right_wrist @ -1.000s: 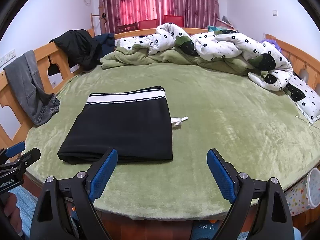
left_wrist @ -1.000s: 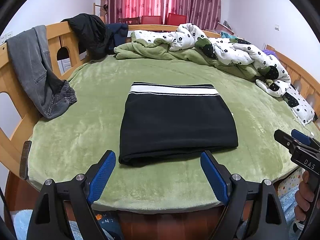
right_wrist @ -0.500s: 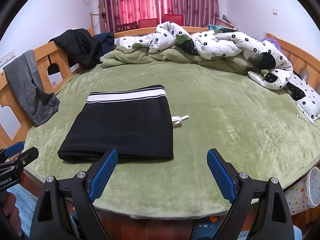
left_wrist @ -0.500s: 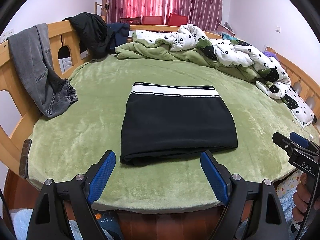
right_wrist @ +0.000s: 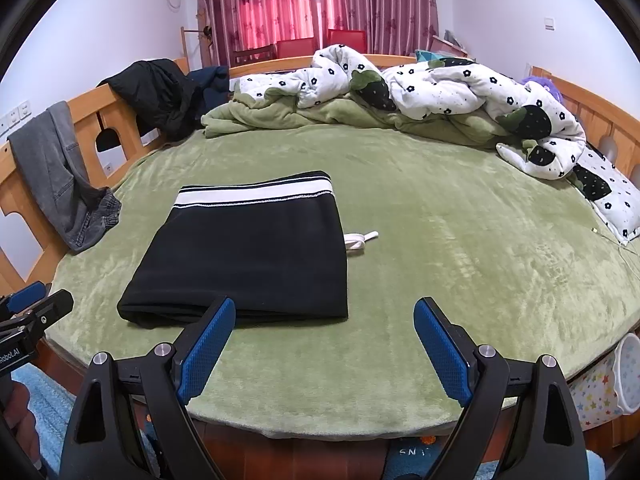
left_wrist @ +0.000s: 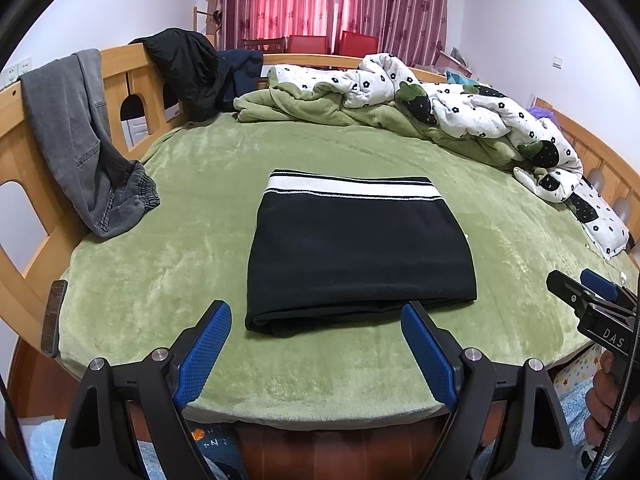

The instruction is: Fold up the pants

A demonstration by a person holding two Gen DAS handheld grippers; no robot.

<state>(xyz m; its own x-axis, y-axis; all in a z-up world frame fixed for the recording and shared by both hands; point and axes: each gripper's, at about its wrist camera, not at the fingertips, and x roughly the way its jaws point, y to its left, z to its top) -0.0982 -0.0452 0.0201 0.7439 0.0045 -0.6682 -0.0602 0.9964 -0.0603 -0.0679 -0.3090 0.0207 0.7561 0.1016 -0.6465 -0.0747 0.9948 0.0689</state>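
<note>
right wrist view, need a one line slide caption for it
Folded black pants lie on the green bed, drawstring poking out, right gripper open and clear.

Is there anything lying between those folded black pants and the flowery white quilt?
Mostly bare green blanket. In the right wrist view only a white drawstring pokes out beside the folded black pants, well short of the flowery white quilt.

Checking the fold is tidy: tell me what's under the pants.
The pants lie flat on the green blanket. A white drawstring pokes out from under their right edge. Anything else beneath is covered.
</note>
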